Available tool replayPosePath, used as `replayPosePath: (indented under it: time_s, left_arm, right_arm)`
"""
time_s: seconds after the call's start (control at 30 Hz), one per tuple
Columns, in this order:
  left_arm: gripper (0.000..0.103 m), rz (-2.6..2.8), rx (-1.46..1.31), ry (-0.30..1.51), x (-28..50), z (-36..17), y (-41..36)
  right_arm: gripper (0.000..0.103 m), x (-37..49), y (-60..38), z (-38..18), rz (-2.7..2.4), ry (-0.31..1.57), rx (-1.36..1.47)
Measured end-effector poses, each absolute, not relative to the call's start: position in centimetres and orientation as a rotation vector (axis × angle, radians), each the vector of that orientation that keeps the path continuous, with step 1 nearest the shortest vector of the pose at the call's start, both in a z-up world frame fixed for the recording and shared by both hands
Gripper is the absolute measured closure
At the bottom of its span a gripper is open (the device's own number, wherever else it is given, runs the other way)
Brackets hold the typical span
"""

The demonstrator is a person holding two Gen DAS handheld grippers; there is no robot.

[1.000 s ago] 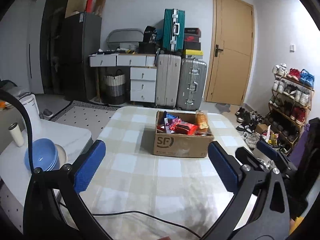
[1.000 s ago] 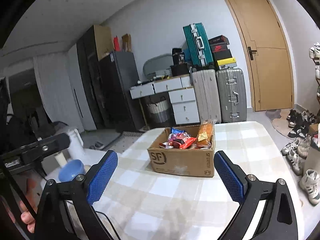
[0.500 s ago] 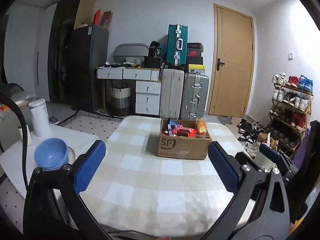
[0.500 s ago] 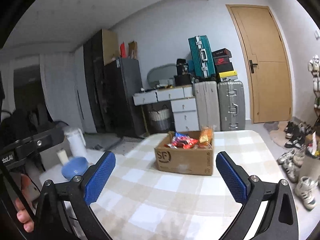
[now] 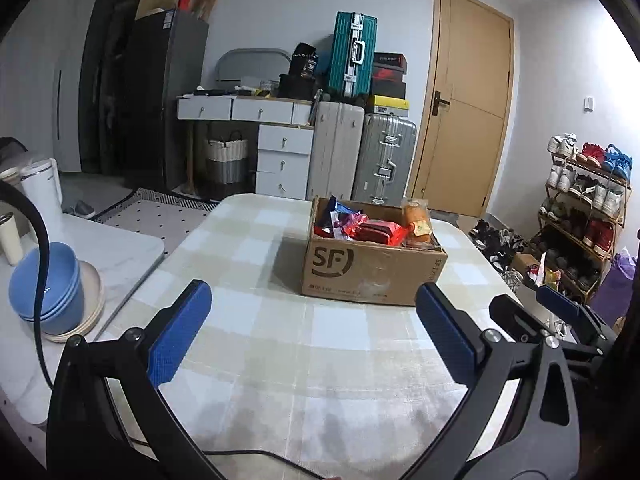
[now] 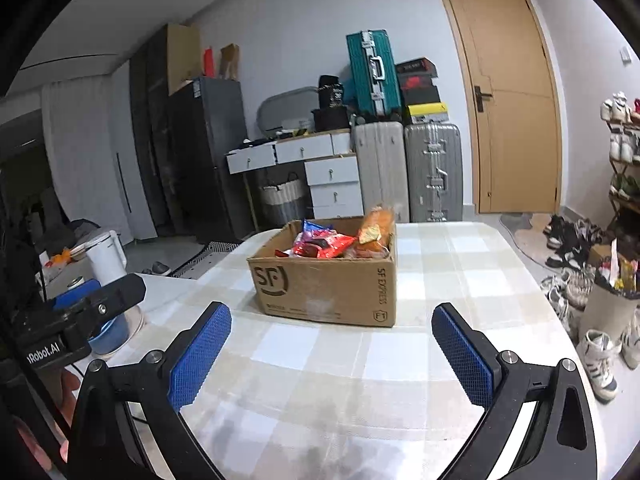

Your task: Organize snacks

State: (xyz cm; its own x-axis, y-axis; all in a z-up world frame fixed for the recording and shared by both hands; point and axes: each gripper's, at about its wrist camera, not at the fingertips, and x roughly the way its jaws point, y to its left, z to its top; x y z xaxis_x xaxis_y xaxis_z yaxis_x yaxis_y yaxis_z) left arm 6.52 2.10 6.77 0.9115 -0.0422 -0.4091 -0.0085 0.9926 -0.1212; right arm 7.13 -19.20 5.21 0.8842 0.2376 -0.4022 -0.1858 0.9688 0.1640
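A brown cardboard box marked SF [image 5: 372,268] [image 6: 328,280] stands on the checked tablecloth [image 5: 280,360] [image 6: 380,360]. It holds several snack packs: red wrappers [image 5: 376,230] [image 6: 324,242] and an orange bag [image 5: 418,218] [image 6: 376,226] standing at its right end. My left gripper [image 5: 312,328] is open and empty, above the cloth in front of the box. My right gripper [image 6: 330,342] is open and empty, also short of the box. The right gripper shows at the right in the left wrist view [image 5: 560,308].
A white side table at the left carries stacked blue bowls [image 5: 46,284], a white kettle [image 5: 42,196] [image 6: 106,256] and a cup. A black cable [image 5: 248,456] lies on the cloth's near edge. Suitcases, drawers and a door stand behind; shoe racks [image 5: 584,216] at the right.
Both grippers have shifted their view of the table and now sit closer to the box, which looks larger. Both stay open and empty. The box has not moved.
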Motion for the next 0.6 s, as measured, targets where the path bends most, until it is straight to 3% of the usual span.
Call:
replayPosePath:
  time_s: [0.6]
  left_arm:
    - [0.001,-0.002,-0.108,0.383,7.0,6.1,1.9]
  right_arm:
    - [0.001,6.6,-18.9,4.9,0.207,0.422,0.127]
